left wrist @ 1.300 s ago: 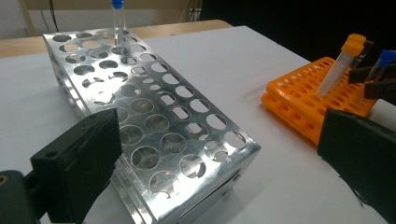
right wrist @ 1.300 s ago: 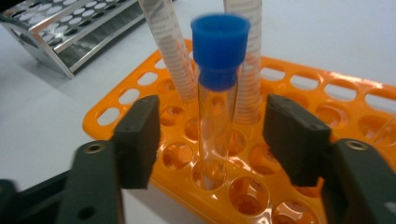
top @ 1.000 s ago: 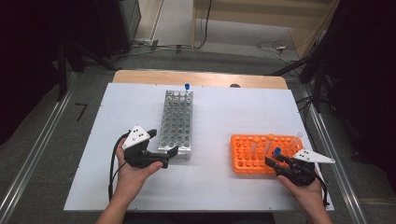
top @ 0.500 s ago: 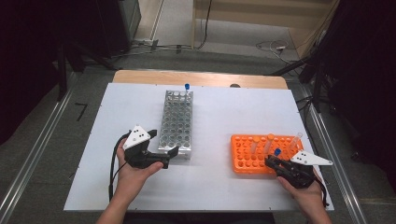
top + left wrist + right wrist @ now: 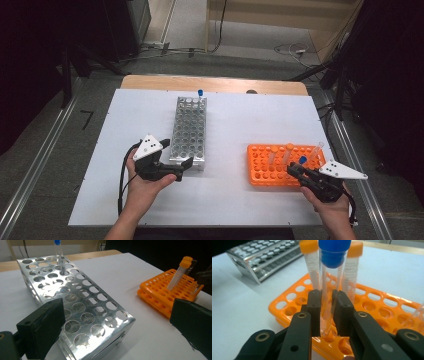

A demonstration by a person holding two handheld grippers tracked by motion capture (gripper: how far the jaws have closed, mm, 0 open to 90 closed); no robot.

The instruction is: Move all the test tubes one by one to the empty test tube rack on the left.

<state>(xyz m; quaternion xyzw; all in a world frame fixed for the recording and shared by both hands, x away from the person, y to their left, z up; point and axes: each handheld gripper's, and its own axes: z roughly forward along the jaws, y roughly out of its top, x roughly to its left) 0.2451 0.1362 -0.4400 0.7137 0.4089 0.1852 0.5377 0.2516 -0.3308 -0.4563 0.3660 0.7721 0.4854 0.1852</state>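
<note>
The blue-capped tube [image 5: 329, 285] is standing upright between the two black jaws of the right gripper [image 5: 326, 312], which are clenching its clear wall just above the orange rack [image 5: 372, 307]; they have just been closing on it. Two orange-capped tubes [image 5: 312, 267] are leaning in that rack right behind it. The left gripper [image 5: 117, 322] is resting with jaws spread wide at the near end of the metal rack [image 5: 80, 310], which is carrying one blue-capped tube in its far corner [image 5: 58, 250].

right gripper [image 5: 326, 315] clamps blue-capped tube [image 5: 332, 272] | above orange rack [image 5: 287, 305] | tip possibly lifted clear
</note>
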